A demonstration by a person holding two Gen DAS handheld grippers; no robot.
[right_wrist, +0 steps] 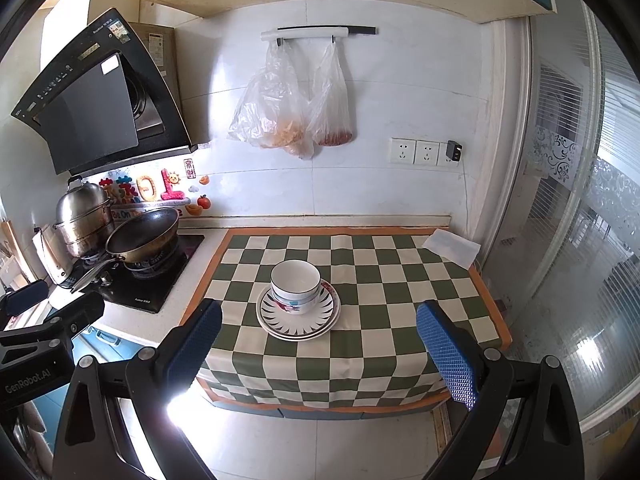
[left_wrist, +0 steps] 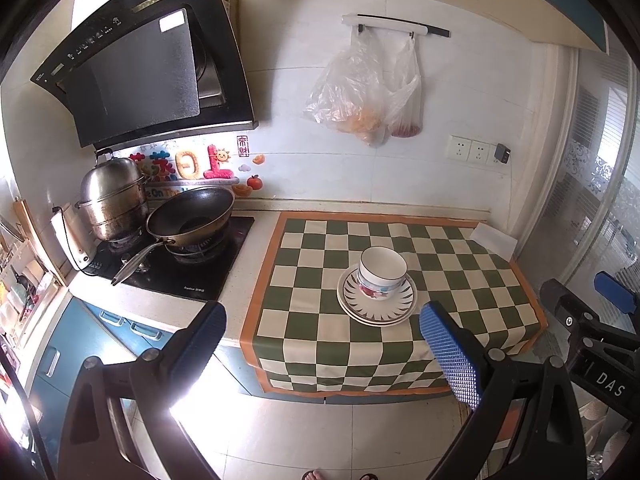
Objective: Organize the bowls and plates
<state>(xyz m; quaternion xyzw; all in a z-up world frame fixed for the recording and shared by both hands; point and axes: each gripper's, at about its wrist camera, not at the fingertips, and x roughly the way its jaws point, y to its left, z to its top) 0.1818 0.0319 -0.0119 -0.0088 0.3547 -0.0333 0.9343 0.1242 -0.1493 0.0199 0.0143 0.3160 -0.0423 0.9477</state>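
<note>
White bowls (left_wrist: pixel 382 276) with a floral band sit nested on stacked white plates (left_wrist: pixel 376 312) with a dark spiked rim pattern, in the middle of the green-and-cream checkered cloth (left_wrist: pixel 460 280). The same bowls (right_wrist: pixel 295 286) and plates (right_wrist: pixel 298 322) show in the right wrist view. My left gripper (left_wrist: pixel 324 344) is open and empty, held back over the floor in front of the counter. My right gripper (right_wrist: pixel 318 344) is open and empty, also short of the counter's front edge. The right gripper also shows at the left view's right edge (left_wrist: pixel 600 304).
A gas hob with a dark wok (left_wrist: pixel 190 216) and a steel steamer pot (left_wrist: pixel 110 200) stands left of the cloth. Plastic bags (left_wrist: pixel 360 92) hang on the wall. A white paper (left_wrist: pixel 494 240) lies at the cloth's far right corner. A glass door (right_wrist: pixel 580 220) is at right.
</note>
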